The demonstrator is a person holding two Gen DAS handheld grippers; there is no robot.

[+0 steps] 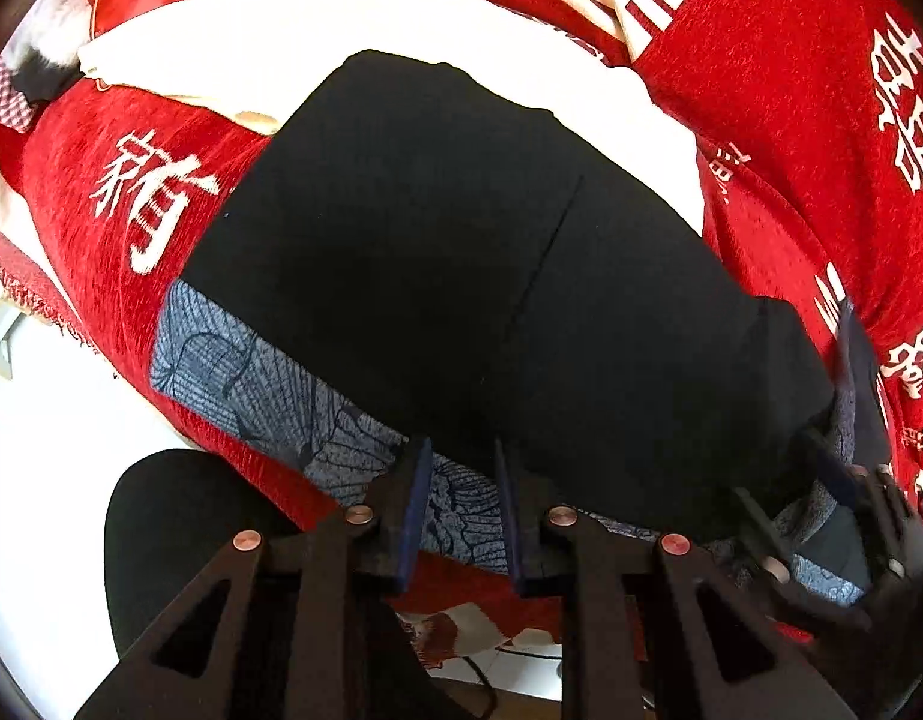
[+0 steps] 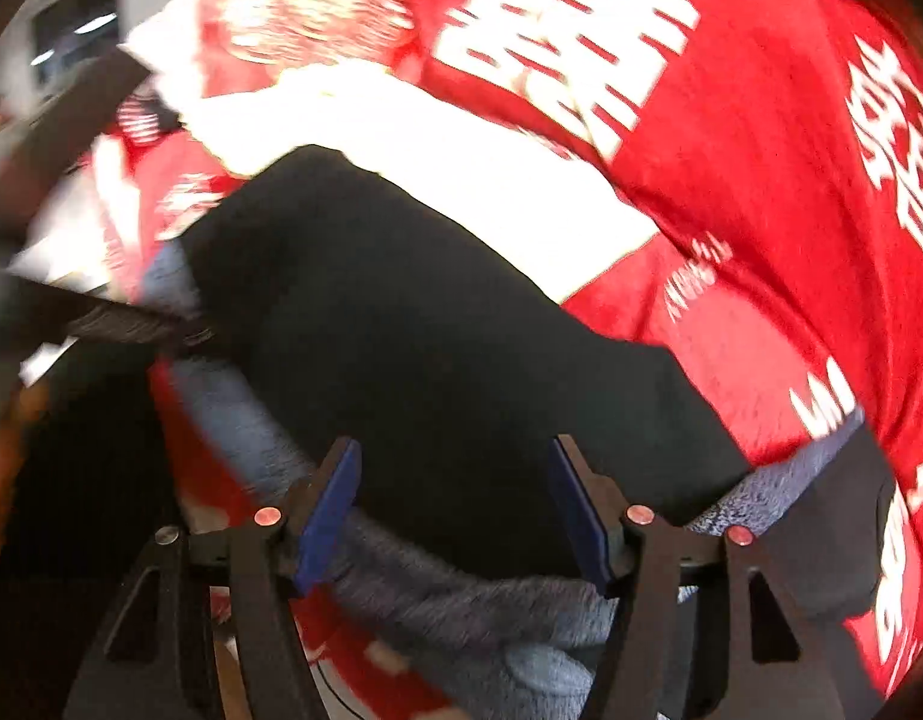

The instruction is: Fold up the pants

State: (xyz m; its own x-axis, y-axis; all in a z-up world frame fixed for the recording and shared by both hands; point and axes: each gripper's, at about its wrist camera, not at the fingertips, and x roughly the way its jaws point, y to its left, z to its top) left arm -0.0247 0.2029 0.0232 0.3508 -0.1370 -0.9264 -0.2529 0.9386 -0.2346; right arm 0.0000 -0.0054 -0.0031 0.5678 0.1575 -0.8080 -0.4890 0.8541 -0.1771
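The black pants (image 1: pixel 437 252) lie folded flat on a red cloth (image 1: pixel 791 138) printed with large white characters, a white sheet (image 1: pixel 233 66) showing beyond their far edge. Under the near edge of the pants a strip of blue-grey patterned fabric (image 1: pixel 269 384) sticks out toward the cameras. In the left wrist view the left gripper (image 1: pixel 461 516) points steeply down at this near edge, its 2 blue-padded fingers (image 1: pixel 416 516) set narrow, at their closest, with a slim gap between them; the patterned strip and a bit of red cloth show through the gap, and nothing is visibly pinched. The black pants begin just past the fingertips. At the right edge of that view the right gripper (image 1: pixel 845 420) appears blurred beside the right near corner of the pants. In the right wrist view, which is smeared, the right gripper (image 2: pixel 455 504) stands wide, its pads apart and pressing on nothing; the near edge of the pants (image 2: pixel 437 324) and the blue-grey strip (image 2: pixel 461 606) sit between and beneath the 2 fingers (image 2: pixel 329 510). The left gripper (image 2: pixel 131 324) shows blurred at the left of that view, at the pants' left edge.
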